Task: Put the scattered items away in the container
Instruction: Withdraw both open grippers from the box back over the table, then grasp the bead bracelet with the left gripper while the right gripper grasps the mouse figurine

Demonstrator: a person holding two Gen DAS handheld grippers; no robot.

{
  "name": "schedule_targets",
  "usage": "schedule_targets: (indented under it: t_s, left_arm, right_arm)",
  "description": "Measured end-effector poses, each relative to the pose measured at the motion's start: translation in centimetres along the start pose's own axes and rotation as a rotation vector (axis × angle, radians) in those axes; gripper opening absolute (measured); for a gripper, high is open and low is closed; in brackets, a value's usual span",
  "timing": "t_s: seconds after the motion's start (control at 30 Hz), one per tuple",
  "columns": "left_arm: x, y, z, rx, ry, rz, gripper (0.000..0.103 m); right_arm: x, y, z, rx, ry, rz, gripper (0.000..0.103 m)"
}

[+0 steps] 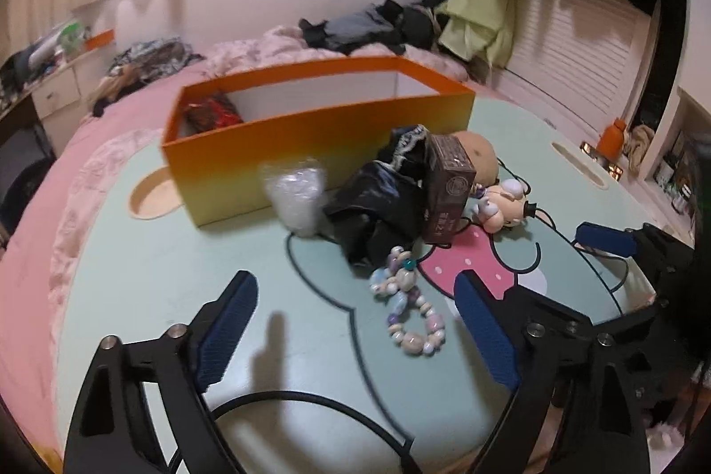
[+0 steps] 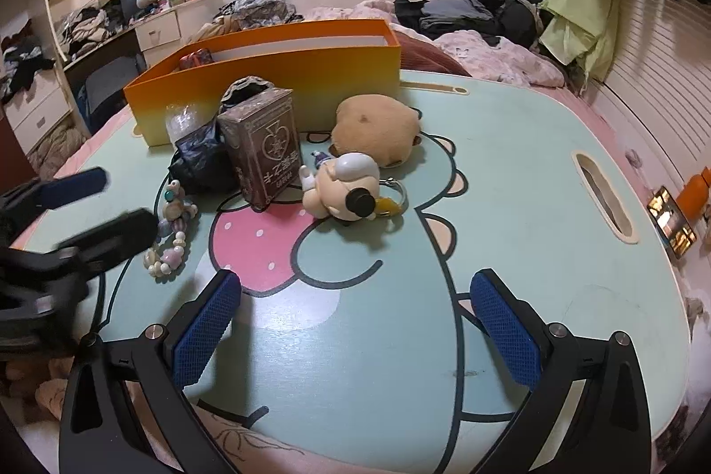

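Observation:
An orange box (image 1: 311, 127) (image 2: 275, 61) stands at the far side of the mint table, with a red packet (image 1: 211, 112) inside at its left end. In front of it lie a clear plastic bag (image 1: 295, 198), a crumpled black bag (image 1: 377, 212) (image 2: 202, 156), a brown card box (image 1: 449, 185) (image 2: 264, 149), a tan plush (image 2: 377, 127), a doll keychain (image 1: 502, 207) (image 2: 346, 189) and a bead bracelet (image 1: 409, 305) (image 2: 171, 234). My left gripper (image 1: 355, 323) is open and empty, just short of the bracelet. My right gripper (image 2: 355, 323) is open and empty, short of the keychain.
The table (image 2: 511, 207) has a cartoon print, a round cup hole (image 1: 153, 198) at the left and a slot (image 2: 604, 203) at the right. It sits on a pink bed with clothes piled behind. An orange bottle (image 1: 613, 138) stands at the far right.

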State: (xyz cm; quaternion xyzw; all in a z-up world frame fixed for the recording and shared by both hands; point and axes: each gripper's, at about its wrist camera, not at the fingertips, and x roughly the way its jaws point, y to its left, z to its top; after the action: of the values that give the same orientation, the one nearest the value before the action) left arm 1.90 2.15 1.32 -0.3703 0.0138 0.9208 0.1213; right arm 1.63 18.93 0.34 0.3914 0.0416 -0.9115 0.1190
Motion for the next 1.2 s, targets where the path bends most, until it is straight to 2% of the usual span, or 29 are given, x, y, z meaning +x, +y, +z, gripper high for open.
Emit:
schedule_targets:
  t_s: [0.1,0.23,0.27,0.43,0.6,0.73,0.93,1.0,1.03,1.1,1.13,1.17,1.2]
  left_arm:
    - [1.1,0.0,0.1,-0.015,0.036,-0.013,0.065]
    - [1.0,-0.2,-0.4,-0.003,0.031,0.000,0.027]
    - [0.7,-0.1,-0.5,-0.010,0.027,0.008,0.023]
    - [-1.3,0.7,-1.5,-0.035,-0.041,0.024,0.021]
    - [-3.0,1.0,-2.0,-0.033,-0.084,0.040,0.021]
    - [-3.2,1.1,-1.9,-0.032,-0.090,0.036,0.021]
    - [-3.2,1.2,-1.8,-0.037,-0.091,0.035,0.021]
    - [-3.1,1.3,-1.8,-0.044,-0.090,0.033,0.021]
    - [-3.1,1.4,-1.8,-0.047,-0.088,0.031,0.021]
    - [-3.0,1.5,-1.8,-0.055,-0.085,0.028,0.021]
    - [-2.9,1.6,-1.8,-0.058,-0.085,0.027,0.021]
    - [-2.9,1.6,-1.8,-0.061,-0.088,0.028,0.021]
    - [-3.0,1.6,-1.8,-0.062,-0.093,0.030,0.021]
  right_arm:
    - [0.0,-0.2,0.0,0.007,-0.002,0.002,0.103]
    - [-0.2,-0.3,0.0,0.024,-0.008,-0.006,0.103]
    - [-0.3,-0.6,-0.1,0.041,-0.013,-0.009,0.103]
    - [-0.7,-1.9,0.1,0.106,-0.025,0.002,0.103]
    - [-0.7,-1.7,1.7,0.109,-0.047,0.027,0.103]
    - [0.3,-0.8,3.7,0.075,-0.026,-0.037,0.102]
    - [1.6,0.5,5.1,-0.005,-0.001,-0.075,0.092]
    - [2.3,0.7,5.1,-0.014,0.017,-0.076,0.079]
    - [2.6,0.7,5.0,-0.014,0.027,-0.071,0.076]
    - [3.2,0.6,4.7,-0.017,0.055,-0.052,0.057]
    - [3.2,0.6,4.5,-0.019,0.058,-0.050,0.054]
    - [3.1,0.6,4.3,-0.021,0.050,-0.044,0.044]
    - [2.9,0.6,4.0,-0.023,0.045,-0.039,0.043]
